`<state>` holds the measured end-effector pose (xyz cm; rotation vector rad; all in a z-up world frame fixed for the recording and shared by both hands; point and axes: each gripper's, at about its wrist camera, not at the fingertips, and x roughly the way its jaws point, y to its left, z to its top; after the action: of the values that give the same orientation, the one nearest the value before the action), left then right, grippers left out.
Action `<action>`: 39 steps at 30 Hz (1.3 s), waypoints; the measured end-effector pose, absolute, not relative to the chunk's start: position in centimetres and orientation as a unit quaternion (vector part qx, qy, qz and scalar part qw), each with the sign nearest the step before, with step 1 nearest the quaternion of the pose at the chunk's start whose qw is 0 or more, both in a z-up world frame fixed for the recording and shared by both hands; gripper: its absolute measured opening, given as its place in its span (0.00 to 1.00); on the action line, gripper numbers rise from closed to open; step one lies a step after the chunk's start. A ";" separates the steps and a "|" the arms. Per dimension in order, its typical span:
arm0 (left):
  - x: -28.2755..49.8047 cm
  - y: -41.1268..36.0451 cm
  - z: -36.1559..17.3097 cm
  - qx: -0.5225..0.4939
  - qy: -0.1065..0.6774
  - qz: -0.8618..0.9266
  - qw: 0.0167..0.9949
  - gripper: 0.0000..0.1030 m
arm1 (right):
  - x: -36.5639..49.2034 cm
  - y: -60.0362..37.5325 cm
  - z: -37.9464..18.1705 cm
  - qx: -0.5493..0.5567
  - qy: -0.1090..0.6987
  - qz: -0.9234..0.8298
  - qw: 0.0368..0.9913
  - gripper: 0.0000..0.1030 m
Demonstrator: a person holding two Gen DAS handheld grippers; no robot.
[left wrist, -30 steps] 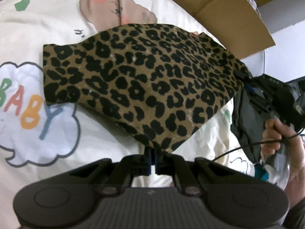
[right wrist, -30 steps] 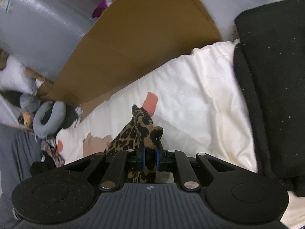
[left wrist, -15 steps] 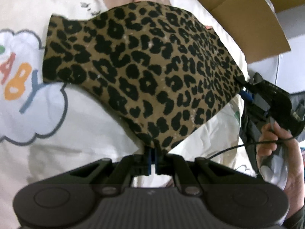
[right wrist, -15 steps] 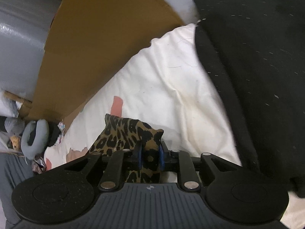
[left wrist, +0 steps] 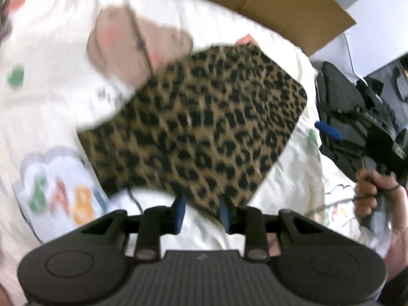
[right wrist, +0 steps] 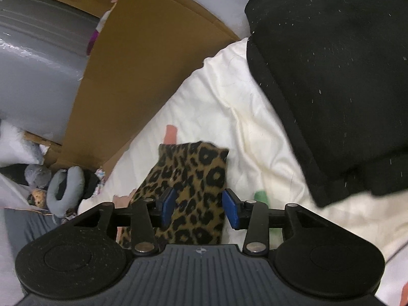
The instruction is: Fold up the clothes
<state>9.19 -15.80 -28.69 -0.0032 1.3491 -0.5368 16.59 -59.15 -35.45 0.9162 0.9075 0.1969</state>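
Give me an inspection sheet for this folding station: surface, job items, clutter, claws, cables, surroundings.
Surface: white quilt with cartoon prints and "BABY" lettering, wrinkled.
Job's things: leopard-print garment lying folded on the quilt; black garment folded at the quilt's right side.
Clutter: grey neck pillow and soft items off the bed's edge.
Claws: left claw jaws have just been opening, the garment's corner between the pads, one pad clear of it; right claw likewise opening, pads apart with cloth between, not pressing.
Cables: thin black cable running to the person's hand.
Surroundings: cardboard sheet standing beside the bed; grey wrapped object behind it.
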 end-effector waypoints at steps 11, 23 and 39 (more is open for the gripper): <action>16.4 -21.4 -28.3 0.076 0.555 -0.324 0.763 0.39 | 13.0 -57.0 -35.0 0.422 0.434 0.106 0.789 0.50; 20.7 -25.5 -32.1 0.151 0.519 -0.379 0.751 0.39 | 12.1 -54.1 -37.4 0.410 0.469 0.110 0.775 0.51; 22.0 -25.3 -33.0 0.128 0.504 -0.424 0.741 0.18 | 12.7 -52.5 -38.5 0.407 0.474 0.107 0.774 0.58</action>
<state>21.98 -25.30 -32.95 0.2810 1.1060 -0.9304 12.70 -52.54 -38.54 0.8821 1.0258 0.2310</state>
